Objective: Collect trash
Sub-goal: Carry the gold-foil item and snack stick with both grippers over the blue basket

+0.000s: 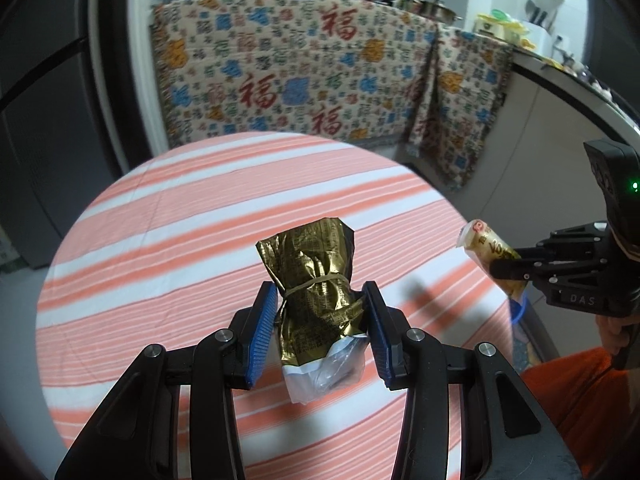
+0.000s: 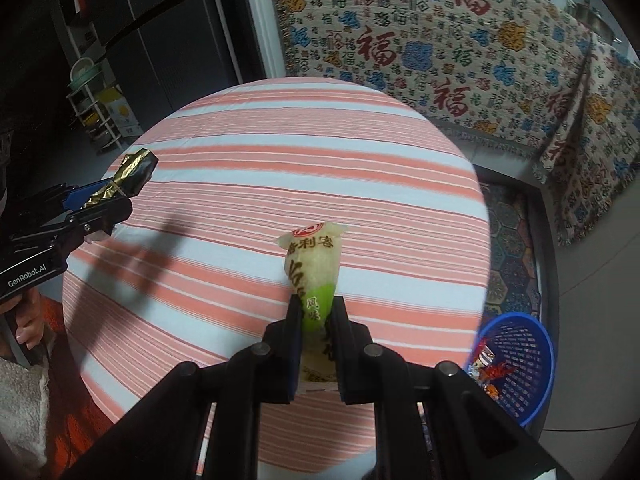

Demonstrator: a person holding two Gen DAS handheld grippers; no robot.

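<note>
Both pieces of trash were in hand and clear of the table (image 2: 280, 168); what seemed left was the carry to the basket (image 2: 532, 364) and the drop; none of that was done yet, as far as the views showed.

The left gripper (image 1: 320, 320) had its blue pads pressed on either side of a gold bag (image 1: 316, 276), the jaws about half closed round its bulk; the bag was crumpled foil with fine print, cinched at the neck by a rubber band, its mouth flaring above the band; a white and clear plastic end hung below the pads. It hung above the near part of the striped cloth, not touching it.

The right gripper (image 2: 316, 320) was almost fully closed on a wrapper (image 2: 314, 268), a thin pale sachet with red characters and a green patch low down; it stood upright between the jaws, its sealed top edge free above them; being flat and limp, it would probably slip out the moment the jaws parted. It too was held over the near half of the table.

The cloth in both views carried nothing but shadows, so the table looked cleared. The basket, blue mesh, stood on the floor just beside the table's right edge, near the right gripper; some red and silver wrappers already lay in it; so part of the collecting was judged done, and these two pieces might be the last.
</note>
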